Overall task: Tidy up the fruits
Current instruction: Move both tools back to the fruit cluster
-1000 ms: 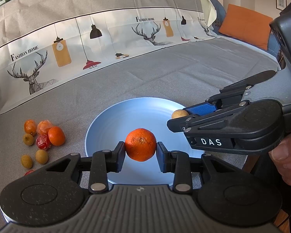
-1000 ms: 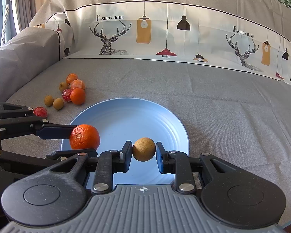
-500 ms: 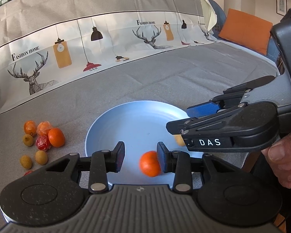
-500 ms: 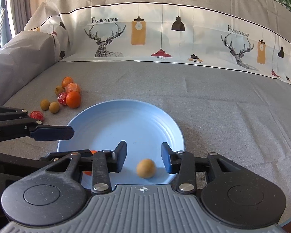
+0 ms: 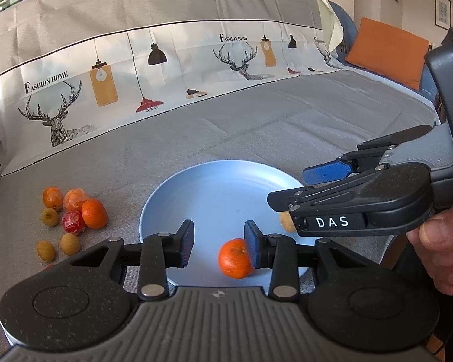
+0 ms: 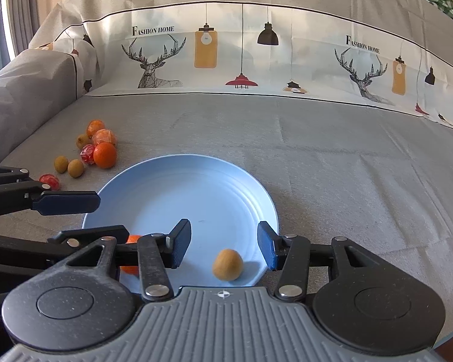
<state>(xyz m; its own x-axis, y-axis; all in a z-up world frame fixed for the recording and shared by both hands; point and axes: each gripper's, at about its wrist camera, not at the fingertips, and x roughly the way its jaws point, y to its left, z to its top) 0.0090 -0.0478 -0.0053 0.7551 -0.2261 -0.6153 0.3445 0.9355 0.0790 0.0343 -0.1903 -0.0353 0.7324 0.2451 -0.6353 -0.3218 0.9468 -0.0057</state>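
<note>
A light blue plate (image 5: 214, 193) (image 6: 190, 187) lies on the grey sofa cover. An orange mandarin (image 5: 235, 258) lies on its near rim, next to my left gripper's right finger; it peeks out behind the left gripper in the right wrist view (image 6: 132, 239). A small tan fruit (image 6: 227, 264) lies on the plate between the right fingers, half hidden in the left wrist view (image 5: 287, 222). My left gripper (image 5: 220, 242) is open and empty above the plate. My right gripper (image 6: 224, 246) is open and empty too, and shows from the side (image 5: 299, 187).
A pile of loose fruit (image 5: 69, 211) (image 6: 93, 150) lies on the cover left of the plate: mandarins, small tan fruits and red wrapped ones. The printed backrest (image 6: 241, 54) rises behind. An orange cushion (image 5: 386, 51) sits far right. A hand (image 5: 438, 247) holds the right gripper.
Both grippers opened. The mandarin dropped from the left gripper and the tan fruit from the right gripper onto the plate. Both grippers have lifted a little.
</note>
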